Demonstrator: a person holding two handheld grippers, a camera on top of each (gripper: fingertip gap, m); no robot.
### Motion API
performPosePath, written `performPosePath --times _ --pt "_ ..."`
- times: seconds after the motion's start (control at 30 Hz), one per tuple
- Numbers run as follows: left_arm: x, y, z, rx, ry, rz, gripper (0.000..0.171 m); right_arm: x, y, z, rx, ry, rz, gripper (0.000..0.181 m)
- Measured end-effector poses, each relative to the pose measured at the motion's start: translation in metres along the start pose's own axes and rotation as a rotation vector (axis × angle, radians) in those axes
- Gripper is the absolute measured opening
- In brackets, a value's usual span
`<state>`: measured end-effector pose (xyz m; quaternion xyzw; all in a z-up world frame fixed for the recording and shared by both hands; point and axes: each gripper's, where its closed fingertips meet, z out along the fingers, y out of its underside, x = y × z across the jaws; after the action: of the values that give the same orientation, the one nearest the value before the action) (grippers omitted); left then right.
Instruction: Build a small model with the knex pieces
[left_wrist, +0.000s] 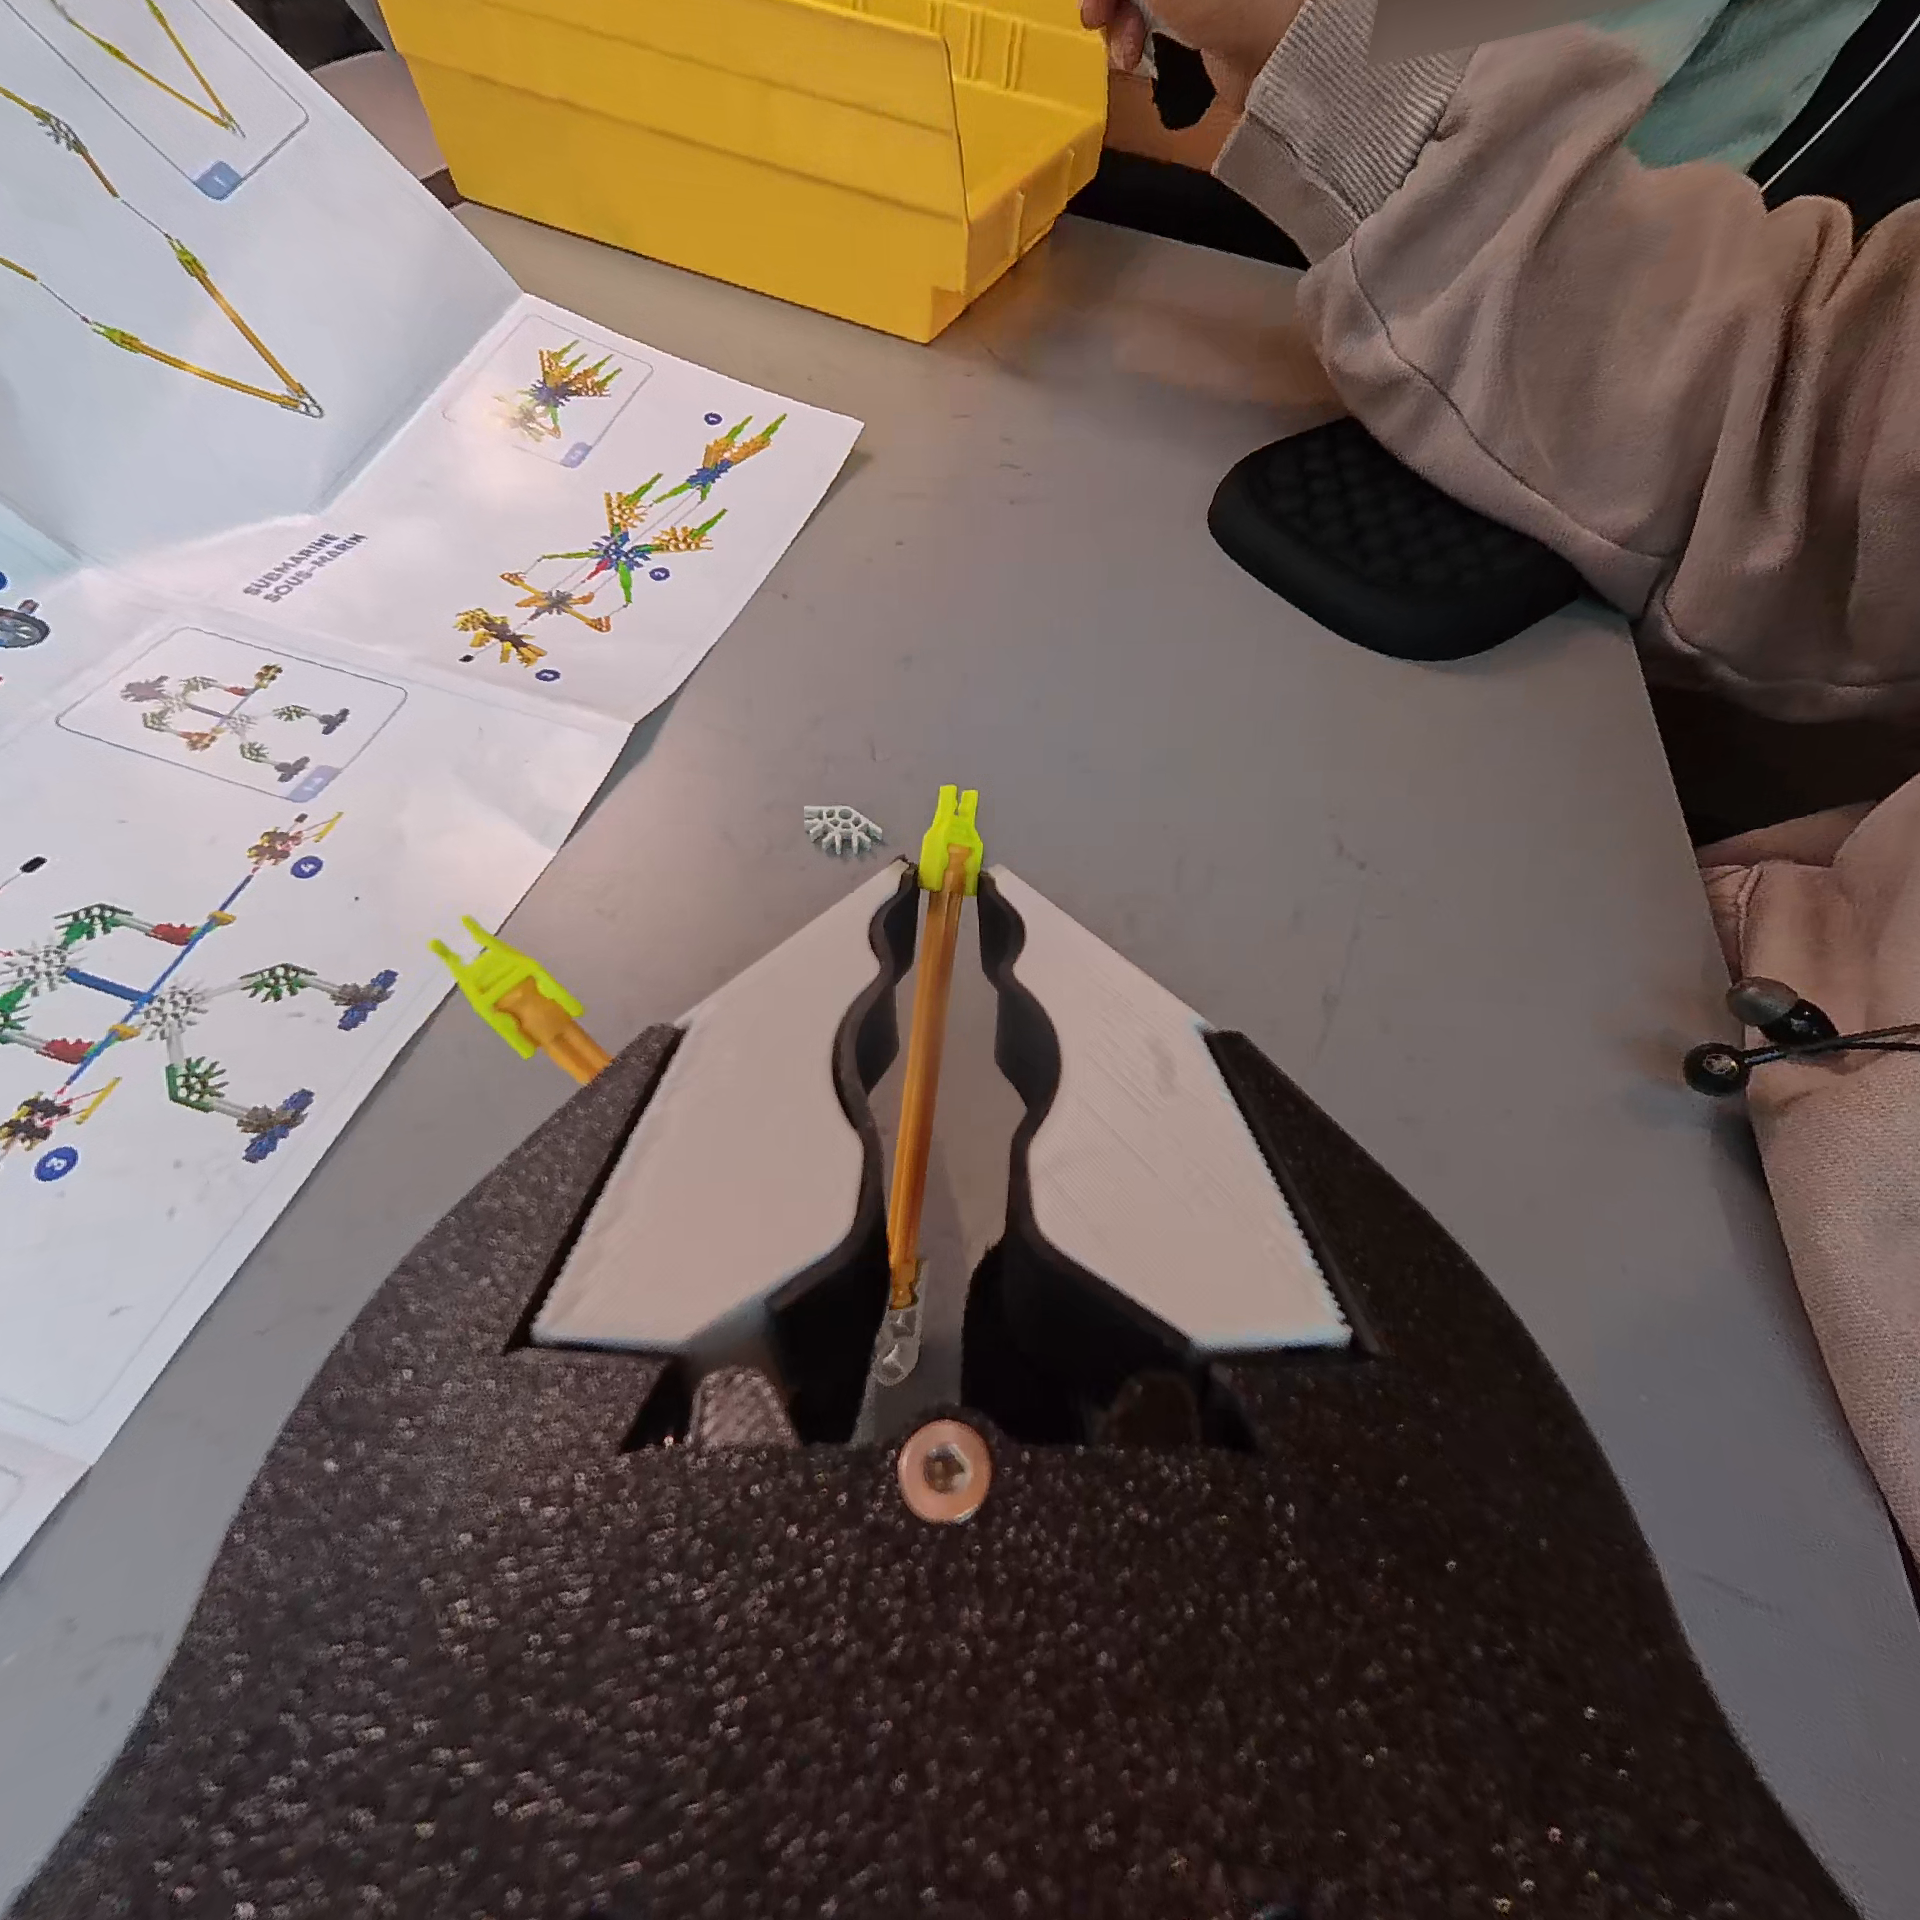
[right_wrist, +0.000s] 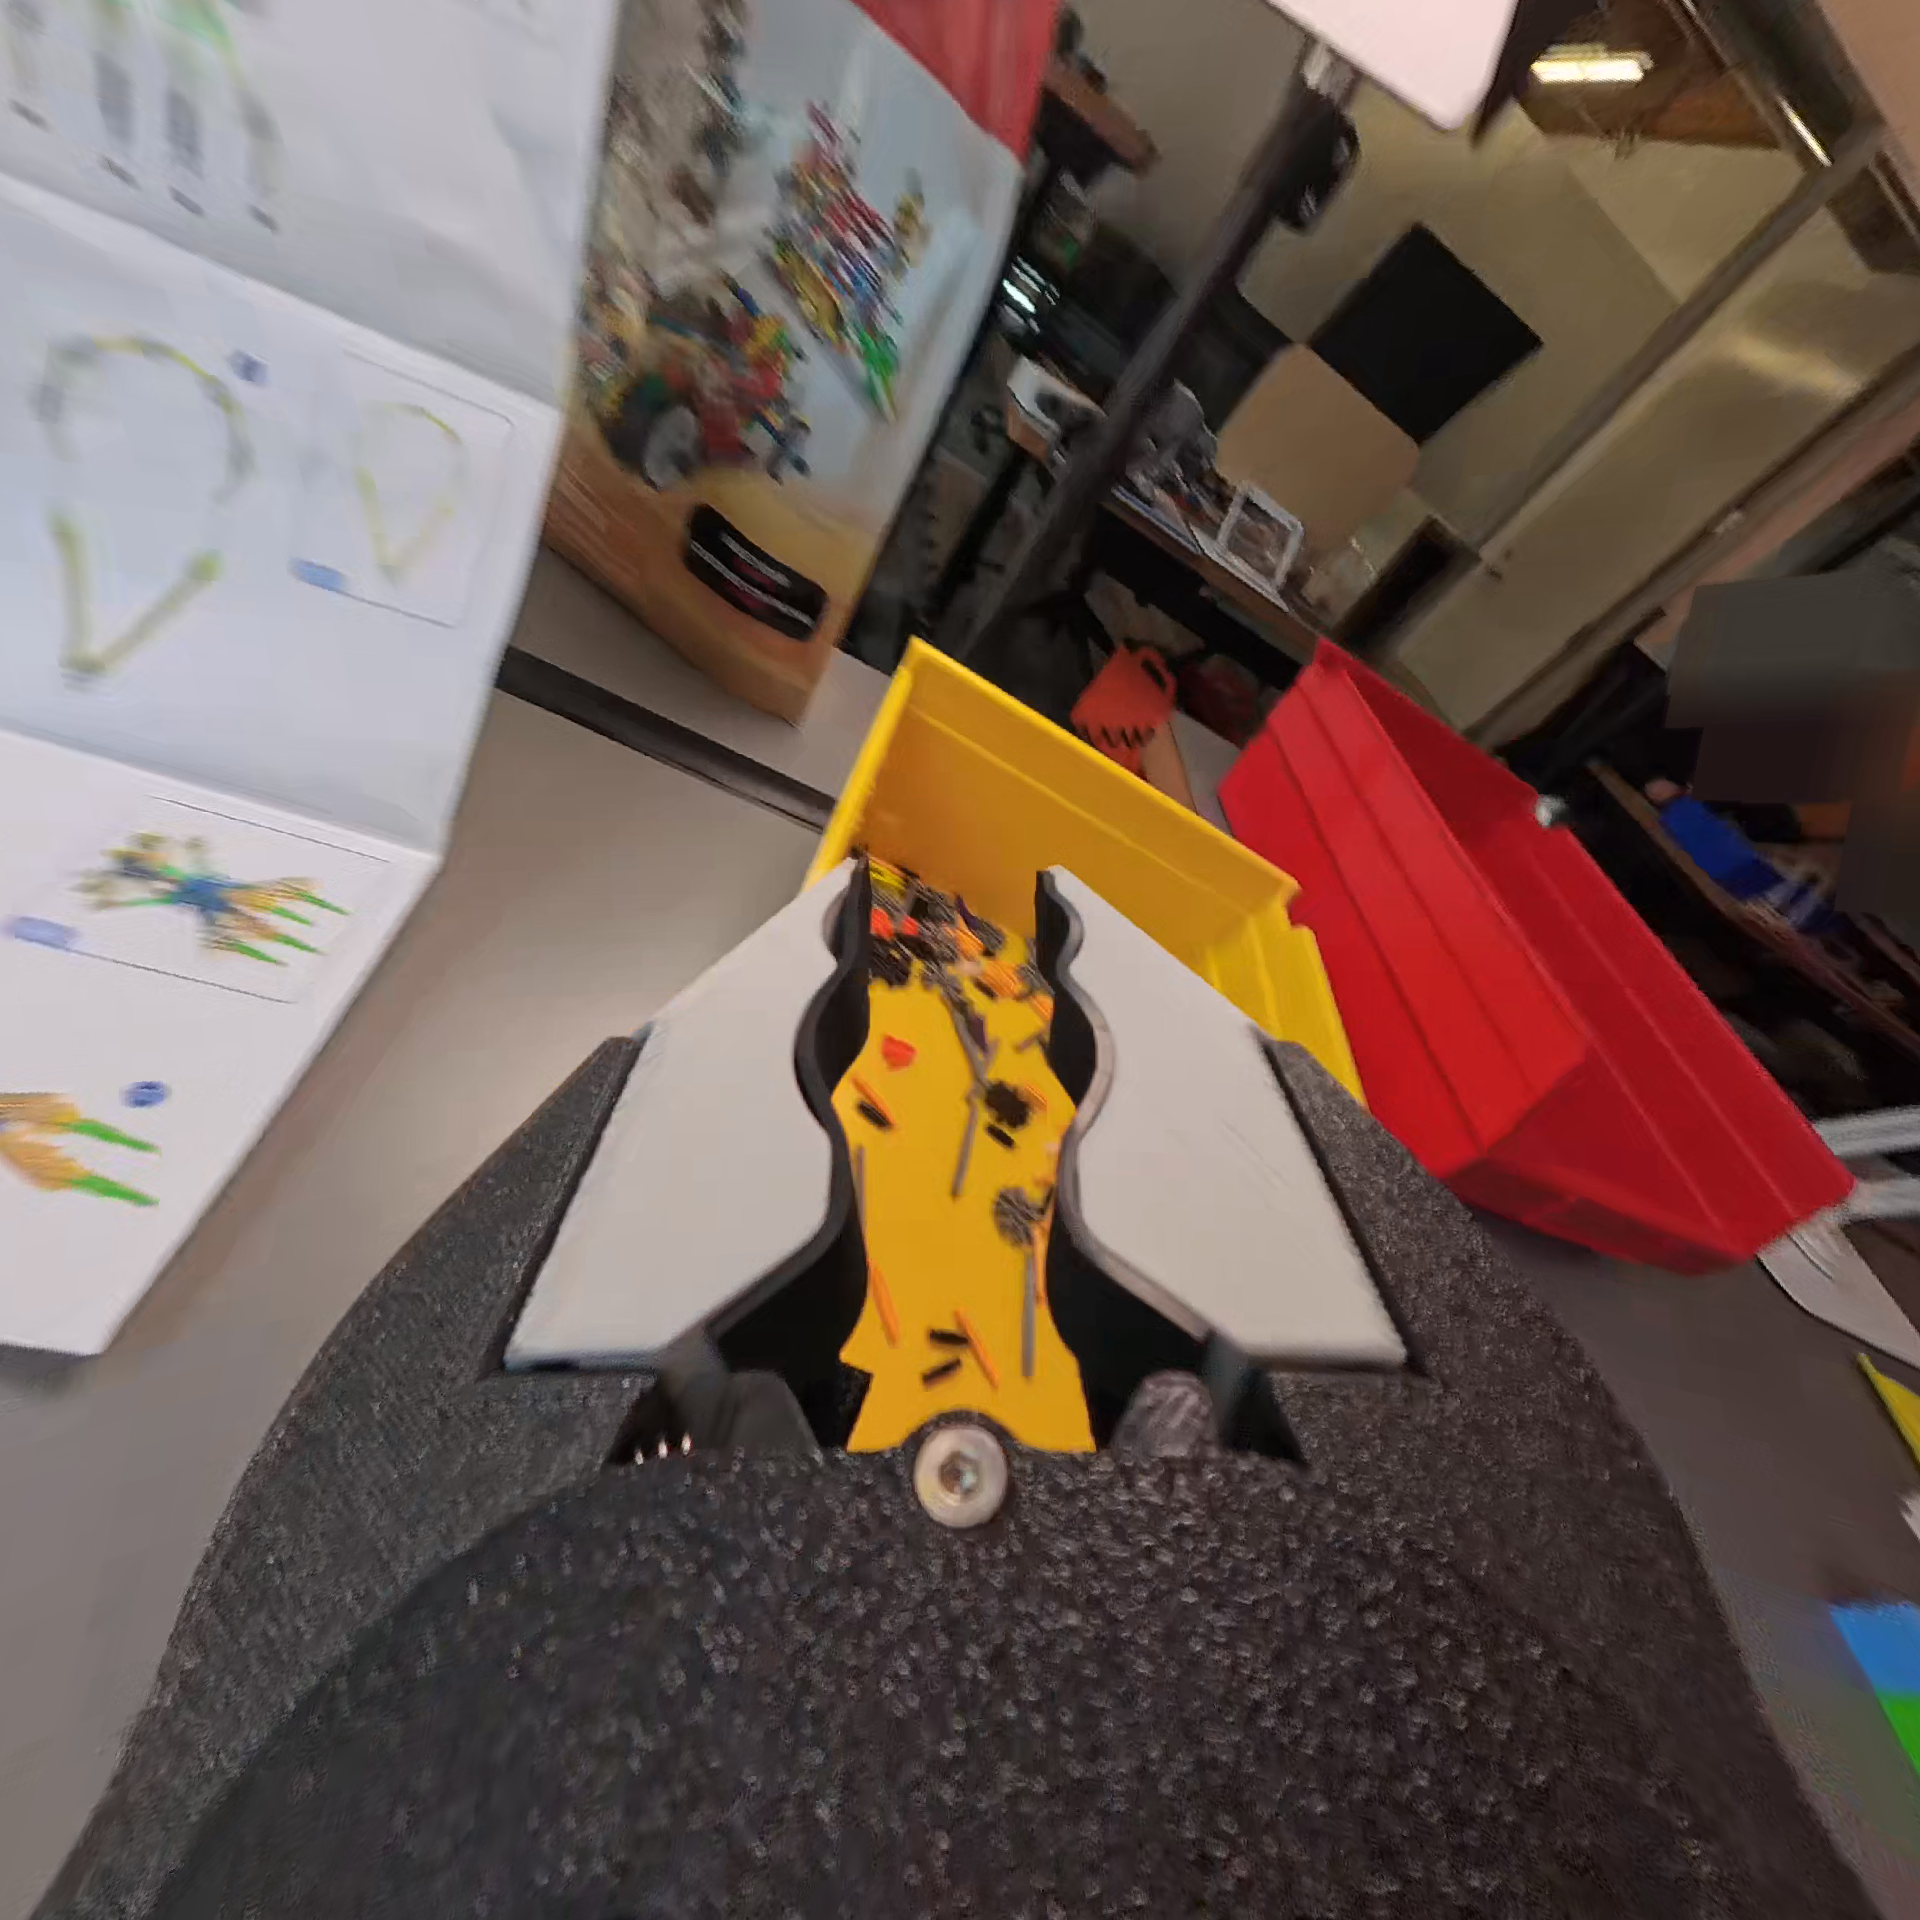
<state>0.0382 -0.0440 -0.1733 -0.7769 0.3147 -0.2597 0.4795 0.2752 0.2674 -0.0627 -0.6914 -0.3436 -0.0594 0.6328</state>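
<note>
My left gripper (left_wrist: 943, 873) is shut on a thin orange rod (left_wrist: 920, 1081) that runs back between the jaws. A lime green clip (left_wrist: 951, 836) caps the rod's far end at the fingertips, and a grey connector (left_wrist: 902, 1340) sits at its near end. A second orange rod with a lime green clip (left_wrist: 509, 992) sticks out to the left of the gripper. A small grey snowflake connector (left_wrist: 842, 828) lies on the grey table (left_wrist: 1195, 790) just beyond the tips. My right gripper (right_wrist: 948, 883) is open and empty, above a yellow bin (right_wrist: 1049, 800) holding several small rods and connectors.
A folded instruction sheet (left_wrist: 343, 582) covers the table's left side. The yellow bin (left_wrist: 769, 156) stands at the back. A person's sleeved arm (left_wrist: 1590, 343) rests on a black pad (left_wrist: 1361, 540) at the right. A red bin (right_wrist: 1507, 966) and a toy box (right_wrist: 769, 343) stand nearby. The gap from one gripper's tips to the other's is roughly 40 centimetres.
</note>
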Motion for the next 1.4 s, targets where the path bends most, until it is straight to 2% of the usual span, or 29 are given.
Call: performPosePath --times 0.07,0.13,0.2,0.23,0.27,0.33,0.4,0.47,0.73,0.93,1.1,1.4 --pt "-0.001 -0.001 -0.001 0.003 -0.01 0.009 0.011 -0.056 -0.044 -0.02 0.167 -0.235 0.011 0.02" --pt "-0.002 -0.001 -0.001 0.011 -0.017 0.012 0.011 -0.14 -0.08 -0.059 0.273 -0.639 0.096 0.013" --pt "-0.003 -0.003 -0.001 0.017 -0.028 0.024 0.011 -0.22 -0.097 -0.108 0.243 -1.057 0.204 0.014" --pt "-0.003 -0.004 -0.002 0.023 -0.031 0.031 0.011 -0.252 -0.099 -0.13 0.206 -1.211 0.232 0.015" --pt "-0.003 -0.005 -0.003 0.032 -0.03 0.035 0.011 -0.279 -0.095 -0.145 0.16 -1.312 0.235 0.015" --pt "-0.002 -0.008 -0.004 0.047 -0.033 0.046 0.011 -0.321 -0.081 -0.163 0.063 -1.42 0.196 0.017" --pt "-0.001 -0.01 -0.006 0.053 -0.043 0.069 0.011 -0.343 -0.075 -0.173 0.0 -1.486 0.224 0.017" --pt "0.001 -0.011 -0.007 0.057 -0.051 0.092 0.011 -0.352 -0.076 -0.178 -0.029 -1.523 0.27 0.013" --pt "0.001 -0.009 -0.005 0.046 -0.06 0.101 0.011 -0.36 -0.071 -0.182 -0.035 -1.536 0.225 0.006" --pt "0.008 -0.012 -0.009 0.061 -0.01 0.104 0.012 -0.347 -0.075 -0.188 0.011 -1.642 0.28 0.005" --pt "0.02 -0.014 -0.012 0.069 0.079 0.091 0.005 -0.342 -0.078 -0.201 0.008 -1.786 0.372 0.005" --pt "0.036 -0.025 -0.024 0.13 0.109 0.211 0.005 -0.336 -0.088 -0.217 -0.061 -2.034 0.677 0.006"
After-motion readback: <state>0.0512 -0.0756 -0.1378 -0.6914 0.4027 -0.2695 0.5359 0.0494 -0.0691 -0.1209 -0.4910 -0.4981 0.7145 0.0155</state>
